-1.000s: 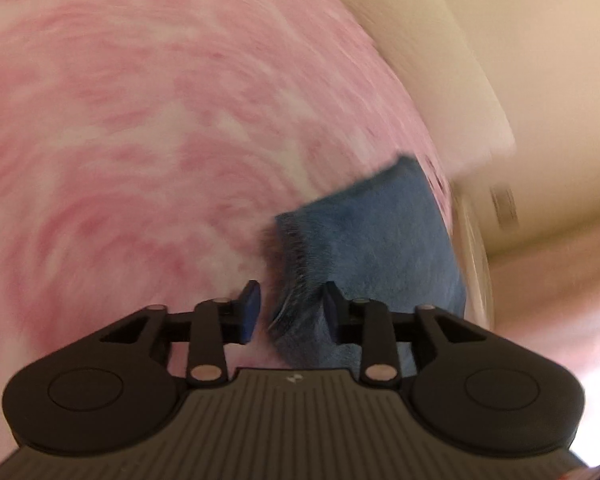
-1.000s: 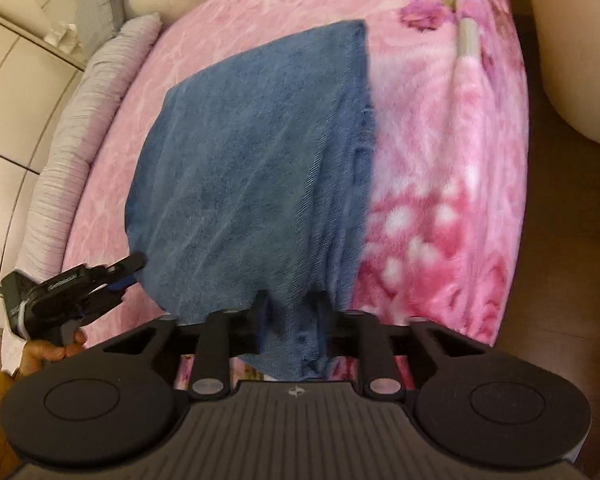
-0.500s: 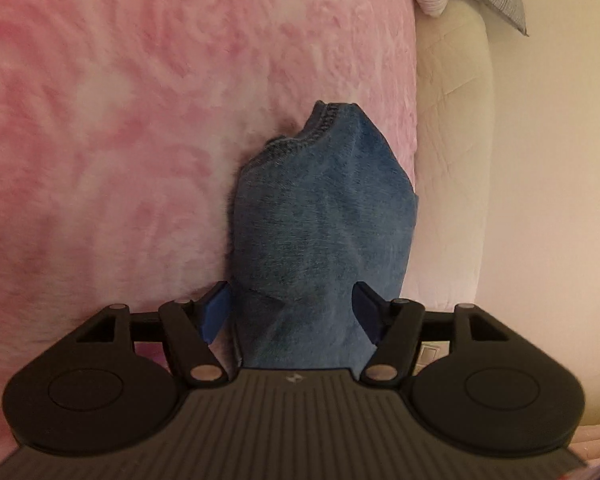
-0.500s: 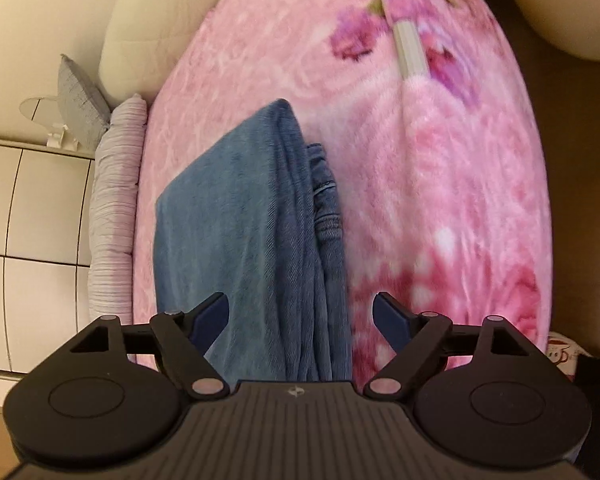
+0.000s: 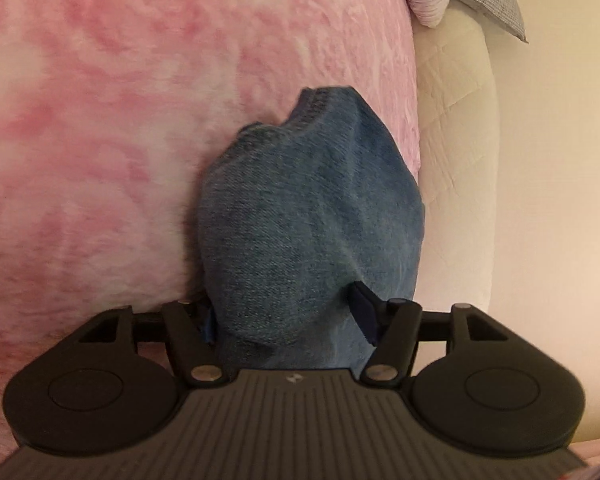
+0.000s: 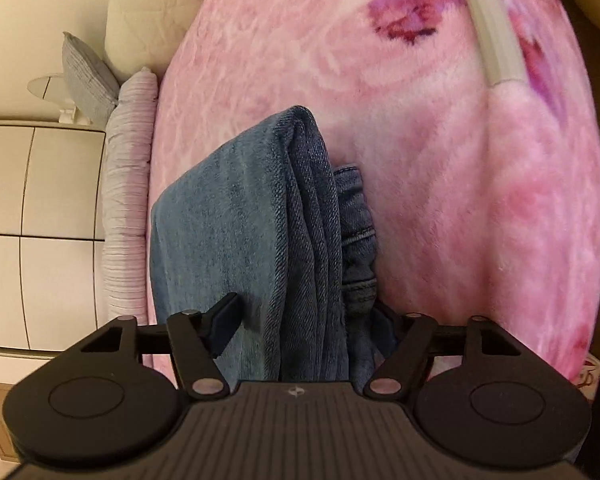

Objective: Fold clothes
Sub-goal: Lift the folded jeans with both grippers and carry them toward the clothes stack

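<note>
Covering most of both views, pink blanket (image 5: pixel 100 140) on the bed, floral print toward its far end in the right wrist view; cream padded bed frame (image 5: pixel 452 160) runs along one side, striped pillow (image 6: pixel 124 200) and grey cushion (image 6: pixel 84 76) at the head, white cabinet (image 6: pixel 32 220) past them. Folded jeans (image 5: pixel 308 216) lie on the blanket near the frame-side edge, long axis running straight away from each camera. Left gripper (image 5: pixel 288 316): fingers spread wide, released, straddling the near end of the denim, cloth bulging between them; left fingertip mostly hidden behind fabric, contact with the cloth unclear. Right gripper (image 6: pixel 304 320): also spread and released, jeans (image 6: pixel 240 232) stack passing between the fingers; right fingertip buried behind the folds, left one (image 6: pixel 224 320) sits over the flat top layer. Right wrist view shows stacked folded edges, stitched seam layers peeking out on the right side. Far end in left wrist view shows a hem edge, slightly blurred. Near ends cut off by gripper bodies
</note>
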`<action>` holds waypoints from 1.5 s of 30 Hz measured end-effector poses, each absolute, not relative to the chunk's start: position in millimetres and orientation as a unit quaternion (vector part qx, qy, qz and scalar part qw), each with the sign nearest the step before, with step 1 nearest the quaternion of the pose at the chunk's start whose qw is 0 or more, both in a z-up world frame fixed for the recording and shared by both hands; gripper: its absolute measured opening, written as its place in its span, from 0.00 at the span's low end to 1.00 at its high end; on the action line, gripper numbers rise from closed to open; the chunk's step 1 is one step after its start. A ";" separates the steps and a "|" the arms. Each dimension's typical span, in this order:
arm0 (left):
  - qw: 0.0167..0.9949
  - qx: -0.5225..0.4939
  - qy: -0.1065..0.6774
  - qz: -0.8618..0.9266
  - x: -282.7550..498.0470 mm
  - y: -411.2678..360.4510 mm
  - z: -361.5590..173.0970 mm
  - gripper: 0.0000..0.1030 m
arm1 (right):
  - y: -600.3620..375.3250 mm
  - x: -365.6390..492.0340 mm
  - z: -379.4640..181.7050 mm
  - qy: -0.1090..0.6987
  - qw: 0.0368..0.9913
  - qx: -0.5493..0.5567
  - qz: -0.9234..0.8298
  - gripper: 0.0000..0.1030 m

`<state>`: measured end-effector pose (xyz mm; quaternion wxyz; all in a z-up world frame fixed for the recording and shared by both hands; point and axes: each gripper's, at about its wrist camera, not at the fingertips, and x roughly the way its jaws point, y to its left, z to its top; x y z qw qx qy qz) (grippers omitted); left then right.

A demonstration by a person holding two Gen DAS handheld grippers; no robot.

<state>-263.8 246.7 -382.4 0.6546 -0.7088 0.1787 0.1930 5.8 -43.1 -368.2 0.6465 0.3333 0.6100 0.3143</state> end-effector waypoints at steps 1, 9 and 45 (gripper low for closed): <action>0.655 -0.709 0.175 0.195 -262.1 246.3 -382.1 0.52 | -39.2 6.4 -367.8 0.609 0.649 0.329 0.318 0.70; 0.675 -0.702 0.116 0.196 -260.1 252.3 -339.4 0.27 | -12.0 31.3 -322.1 0.591 0.637 0.295 0.397 0.30; 0.581 -0.524 -0.285 0.553 -899.9 -4.8 -14.1 0.27 | 192.4 -514.6 -35.1 0.644 0.230 0.041 0.728 0.29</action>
